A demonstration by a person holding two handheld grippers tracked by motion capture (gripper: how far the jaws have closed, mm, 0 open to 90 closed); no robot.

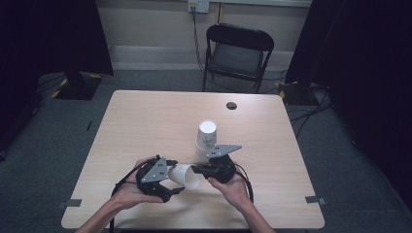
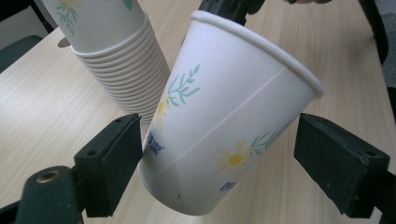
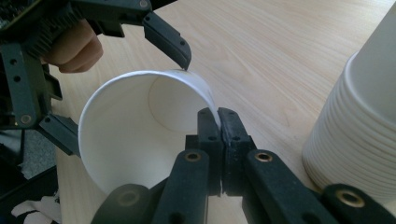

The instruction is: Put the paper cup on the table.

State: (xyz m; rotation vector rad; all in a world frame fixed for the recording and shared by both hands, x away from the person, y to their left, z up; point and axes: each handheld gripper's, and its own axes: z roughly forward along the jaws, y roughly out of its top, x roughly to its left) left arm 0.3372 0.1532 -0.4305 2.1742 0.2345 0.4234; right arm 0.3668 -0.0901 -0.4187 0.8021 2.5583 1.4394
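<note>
My left gripper [image 1: 167, 190] stood wide, its jaws flanking the paper cup [image 1: 185, 175] without pressing on it; in the left gripper view a gap showed between each black pad and the cup's flowered wall [image 2: 219, 126]. The cup lay on its side just above the table [image 1: 145, 121], its long axis running from my left gripper toward my right one, base toward the left, open mouth toward the right. My right gripper [image 1: 198, 169] was clamped tight on the cup's rim, one jaw inside the mouth and one outside, so the cup hung from that pinch alone. Farther right and beyond stood the stack of cups [image 1: 206, 141], upright and close beside the held cup.

I judged that the next move depended on that axis: the right hand carried the cup, the left merely straddled its base and could draw back along the same line.

The right gripper view showed the white inside of the cup [image 3: 140, 135] and the pinched rim. The left gripper view gave the printed outside and the ribbed rims of the stack [image 2: 126, 79].
</note>
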